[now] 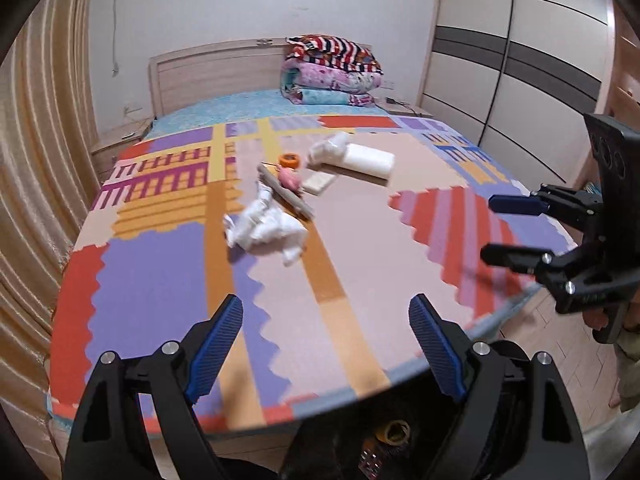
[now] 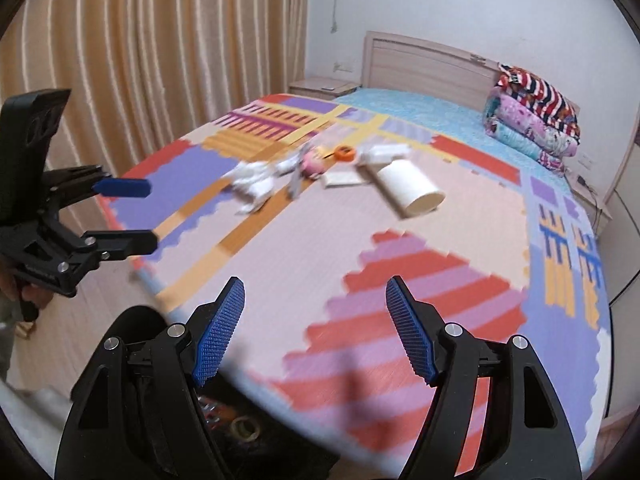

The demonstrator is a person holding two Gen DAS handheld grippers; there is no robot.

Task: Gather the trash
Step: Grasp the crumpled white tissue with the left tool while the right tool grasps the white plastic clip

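A pile of trash lies on the patterned bed mat [image 1: 352, 248]: crumpled white tissue [image 1: 264, 228], a white paper roll [image 1: 368, 160], a flat white packet [image 1: 319, 182], a pink wrapper [image 1: 290, 179], an orange tape ring [image 1: 289, 160] and a grey stick [image 1: 286, 196]. In the right wrist view I see the tissue [image 2: 254, 184], the roll [image 2: 412, 188], the pink wrapper [image 2: 314, 164] and the orange ring [image 2: 345, 153]. My left gripper [image 1: 326, 344] is open and empty, short of the tissue. My right gripper [image 2: 316, 330] is open and empty over the mat's near part; it also shows at the right of the left wrist view [image 1: 490, 228].
A dark bin with trash inside sits below the bed's foot [image 1: 384, 440], also in the right wrist view [image 2: 240, 428]. Folded quilts [image 1: 332, 72] lie by the headboard. Curtains [image 2: 140, 60] hang on the left, a wardrobe [image 1: 520, 60] stands on the right.
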